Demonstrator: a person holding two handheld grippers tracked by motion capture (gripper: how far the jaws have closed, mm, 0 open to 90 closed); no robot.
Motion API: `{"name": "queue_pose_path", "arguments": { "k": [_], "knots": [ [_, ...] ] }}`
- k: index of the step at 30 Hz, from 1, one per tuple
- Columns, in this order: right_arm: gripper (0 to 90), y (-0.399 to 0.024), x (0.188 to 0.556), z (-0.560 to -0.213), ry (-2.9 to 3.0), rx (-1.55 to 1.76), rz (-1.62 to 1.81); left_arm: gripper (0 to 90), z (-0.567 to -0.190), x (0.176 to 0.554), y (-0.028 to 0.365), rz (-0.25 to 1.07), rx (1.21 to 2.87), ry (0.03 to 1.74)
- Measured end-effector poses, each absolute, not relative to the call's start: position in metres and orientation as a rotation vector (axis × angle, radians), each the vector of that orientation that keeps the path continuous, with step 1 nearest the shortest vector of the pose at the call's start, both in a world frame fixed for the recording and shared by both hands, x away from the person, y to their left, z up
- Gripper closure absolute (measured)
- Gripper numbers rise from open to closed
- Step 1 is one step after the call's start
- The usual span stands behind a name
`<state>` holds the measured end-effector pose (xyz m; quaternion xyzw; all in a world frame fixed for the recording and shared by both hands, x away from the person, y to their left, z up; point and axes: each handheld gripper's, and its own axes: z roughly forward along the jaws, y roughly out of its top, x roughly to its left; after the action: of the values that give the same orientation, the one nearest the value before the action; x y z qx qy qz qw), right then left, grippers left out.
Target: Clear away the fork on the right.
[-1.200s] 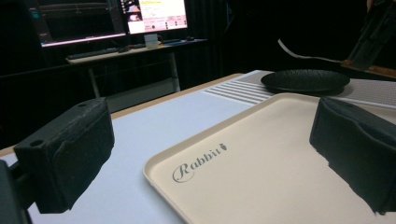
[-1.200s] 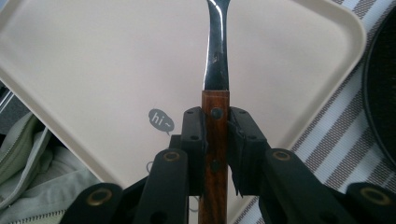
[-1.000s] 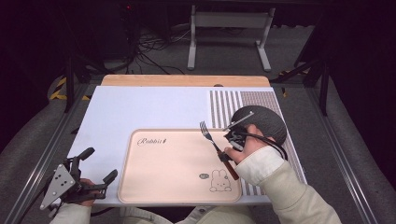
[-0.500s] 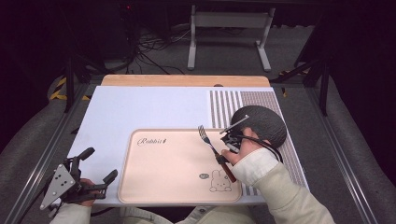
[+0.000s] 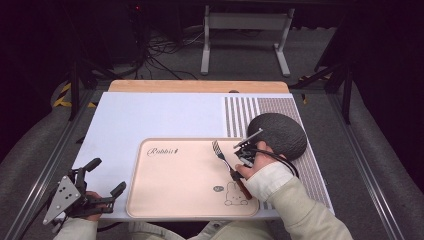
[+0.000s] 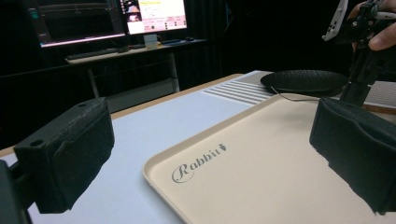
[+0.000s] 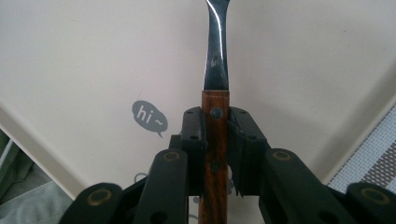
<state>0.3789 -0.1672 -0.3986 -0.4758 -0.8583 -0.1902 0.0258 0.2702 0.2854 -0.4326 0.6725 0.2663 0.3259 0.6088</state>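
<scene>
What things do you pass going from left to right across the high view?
Left gripper → beige tray → fork → dark round plate.

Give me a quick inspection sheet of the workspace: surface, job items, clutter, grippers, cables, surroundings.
Surface: pale mat with a striped right part, on a wooden table.
Job's things: fork with wooden handle, tines over the beige tray; dark round plate to the tray's right.
Clutter: nothing seen.
Grippers: right gripper shut on the fork's handle above the tray; left gripper open, nothing between its pads, by the tray's near left corner.
Cables: one trails from the right gripper across the plate's near edge; more on the floor behind the table.
Surroundings: dark room, metal stand behind, lit monitors on a desk.
</scene>
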Motion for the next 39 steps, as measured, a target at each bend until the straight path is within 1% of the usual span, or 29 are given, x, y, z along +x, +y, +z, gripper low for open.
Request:
{"name": "queue_pose_path", "arguments": {
  "k": [18, 34, 36, 39],
  "knots": [
    [77.7, -0.165, 0.383, -0.415, -2.605, -1.494, -0.53, 0.3, -0.433, 0.27, 0.286, 0.753, 1.552, 0.615],
    [77.2, -0.165, 0.383, -0.419, -2.604, -1.498, -0.495, 0.3, -0.433, 0.27, 0.285, 0.752, 1.551, 0.616],
    [75.2, -0.165, 0.383, -0.419, -2.61, -1.485, -0.501, 0.3, -0.433, 0.27, 0.285, 0.752, 1.551, 0.615],
    [66.6, -0.165, 0.383, -0.418, -2.616, -1.482, -0.515, 0.2, -0.433, 0.27, 0.285, 0.751, 1.551, 0.616]
  ]
}}
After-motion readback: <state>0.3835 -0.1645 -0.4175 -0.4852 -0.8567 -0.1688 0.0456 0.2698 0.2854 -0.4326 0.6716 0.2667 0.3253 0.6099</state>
